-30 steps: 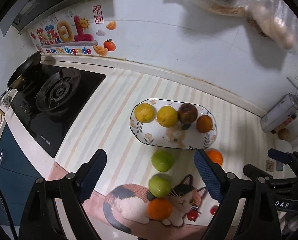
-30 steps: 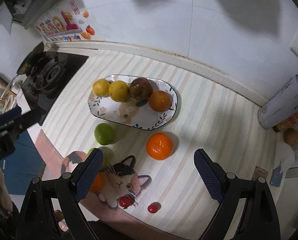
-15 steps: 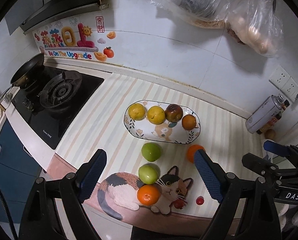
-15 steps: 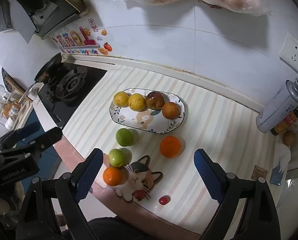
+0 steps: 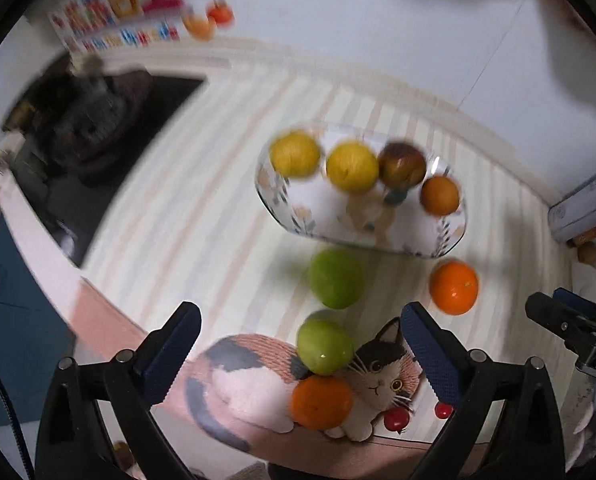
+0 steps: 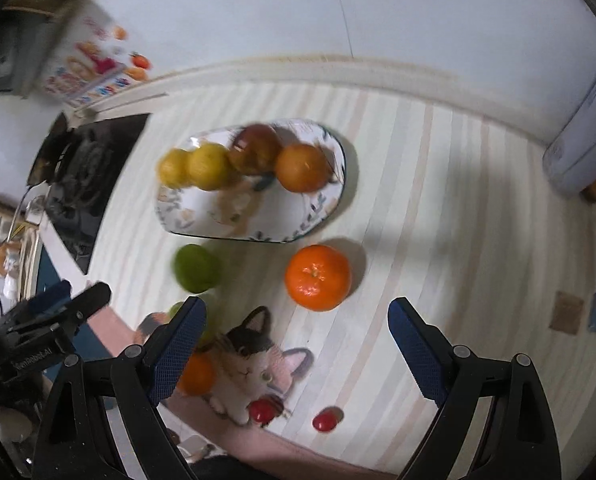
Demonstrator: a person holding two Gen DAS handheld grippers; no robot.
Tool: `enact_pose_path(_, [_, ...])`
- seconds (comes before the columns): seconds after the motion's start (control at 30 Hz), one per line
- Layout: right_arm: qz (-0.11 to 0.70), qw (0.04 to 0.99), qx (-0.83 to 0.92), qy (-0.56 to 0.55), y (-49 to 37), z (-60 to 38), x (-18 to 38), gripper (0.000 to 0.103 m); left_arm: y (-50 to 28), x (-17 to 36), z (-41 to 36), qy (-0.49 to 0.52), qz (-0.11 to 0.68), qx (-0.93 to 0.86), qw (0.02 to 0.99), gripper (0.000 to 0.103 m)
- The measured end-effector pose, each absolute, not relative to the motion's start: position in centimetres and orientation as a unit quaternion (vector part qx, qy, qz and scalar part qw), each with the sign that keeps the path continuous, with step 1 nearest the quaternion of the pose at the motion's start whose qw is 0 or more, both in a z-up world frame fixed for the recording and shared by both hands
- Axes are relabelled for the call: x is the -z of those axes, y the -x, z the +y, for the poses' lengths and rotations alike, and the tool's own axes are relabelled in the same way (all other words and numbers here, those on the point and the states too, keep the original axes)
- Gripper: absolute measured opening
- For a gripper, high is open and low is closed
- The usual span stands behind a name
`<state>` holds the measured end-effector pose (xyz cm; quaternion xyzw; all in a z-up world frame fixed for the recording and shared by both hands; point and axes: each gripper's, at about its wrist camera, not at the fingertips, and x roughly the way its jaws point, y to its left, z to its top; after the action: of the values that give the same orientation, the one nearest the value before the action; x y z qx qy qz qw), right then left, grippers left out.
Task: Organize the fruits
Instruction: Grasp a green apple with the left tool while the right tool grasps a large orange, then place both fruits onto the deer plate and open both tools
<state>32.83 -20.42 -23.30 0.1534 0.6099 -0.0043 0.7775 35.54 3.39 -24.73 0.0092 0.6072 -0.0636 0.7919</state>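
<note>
**Both grippers lowered toward loose fruit**

Striped counter, blurred by motion. Relative to the plate: four fruits on it; green fruit and orange just in front; more fruit farther forward on the cat mat. Nearer the counter than half a second ago. Left gripper spread, empty. Right gripper spread, empty, close behind the orange. Likely the start of a pick.
</note>
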Motion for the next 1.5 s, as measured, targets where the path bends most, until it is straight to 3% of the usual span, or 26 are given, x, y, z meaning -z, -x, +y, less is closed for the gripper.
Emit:
enact_pose_path(0.23, [0.654, 0.738, 0.032, -0.162, -35.6, -20.5, 31.2, 0.094, -38.8, 32.1, 2.4, 0.012, 0.668, 0.068, 0.741, 0.102])
enact_pose_path(0.5, [0.678, 0.714, 0.039, -0.171, -36.8, -20.1, 35.4, 0.09, -39.8, 35.0, 0.5, 0.013, 0.686, 0.095, 0.721, 0.099])
enact_pose_path(0.6, [0.679, 0.713, 0.041, -0.171, -37.0, -19.9, 35.9, 0.086, -39.8, 35.4, -0.4, 0.009, 0.688, 0.106, 0.717, 0.09])
enact_pose_path(0.73, [0.682, 0.712, 0.042, -0.164, -37.6, -19.5, 36.1, 0.084, -39.7, 36.2, -1.3, 0.004, 0.697, 0.112, 0.709, 0.069])
enact_pose_path(0.9, [0.686, 0.708, 0.043, -0.159, -38.3, -19.1, 37.0, 0.073, -39.2, 36.4, -1.8, -0.015, 0.688, 0.108, 0.717, 0.057])
enact_pose_path(0.97, [0.688, 0.706, 0.038, -0.163, -38.3, -19.0, 37.4, 0.068, -39.2, 36.3, -1.8, -0.013, 0.689, 0.11, 0.716, 0.057])
enact_pose_path(1.5, [0.701, 0.701, 0.008, -0.134, -36.8, -15.1, 37.6, 0.068, -37.1, 35.8, 2.1, -0.02, 0.679, 0.087, 0.729, 0.057])
